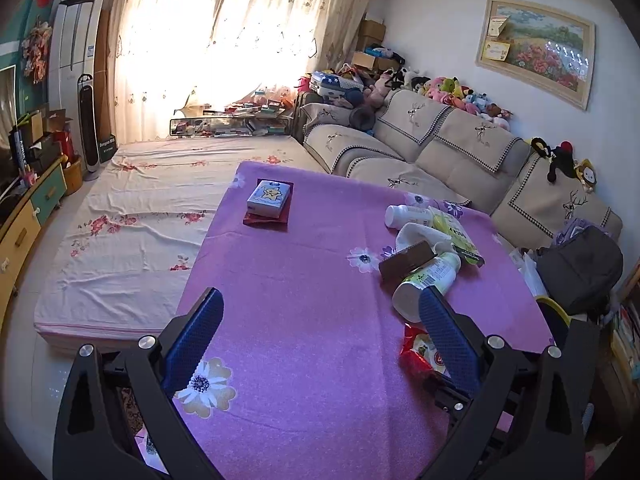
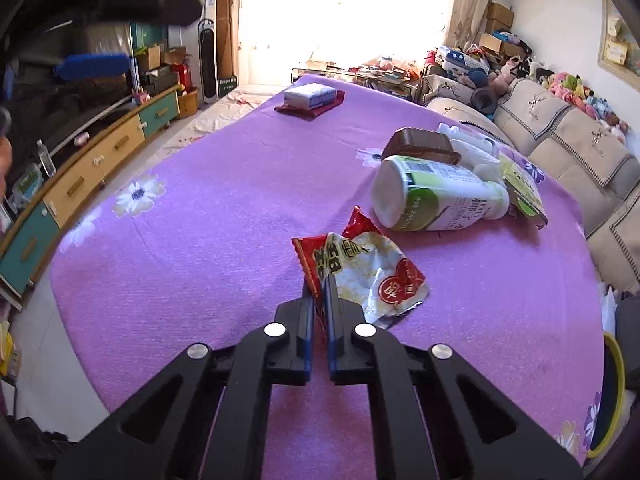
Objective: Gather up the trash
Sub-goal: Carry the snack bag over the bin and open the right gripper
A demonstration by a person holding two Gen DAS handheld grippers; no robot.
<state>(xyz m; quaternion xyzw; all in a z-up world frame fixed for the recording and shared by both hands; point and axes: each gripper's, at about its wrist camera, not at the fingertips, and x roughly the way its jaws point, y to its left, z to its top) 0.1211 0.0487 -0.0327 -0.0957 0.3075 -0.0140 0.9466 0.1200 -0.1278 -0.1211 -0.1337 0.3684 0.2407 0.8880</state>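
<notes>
Left wrist view: my left gripper (image 1: 320, 332) hangs over the purple flowered cloth (image 1: 304, 280), jaws spread wide, nothing between them. Just past its right finger (image 1: 448, 336) I see a white and green bottle (image 1: 426, 282) on its side, a brown box (image 1: 406, 260) leaning on it, more white packaging and a second bottle (image 1: 406, 214) behind. A red snack wrapper (image 1: 420, 354) shows partly behind that finger. Far side of the cloth: a small tissue pack (image 1: 269, 198) on a dark red mat (image 1: 267, 211)

Right wrist view: my right gripper (image 2: 319, 284) is clenched on the near edge of the red snack wrapper (image 2: 360, 268), pads pinching the foil; the rest lies crumpled on the cloth (image 2: 200, 240). The bottle (image 2: 436, 196) lies just beyond it, apart from the wrapper, the brown box (image 2: 420, 145) behind it. A beige sofa (image 2: 560, 128) runs along the right
</notes>
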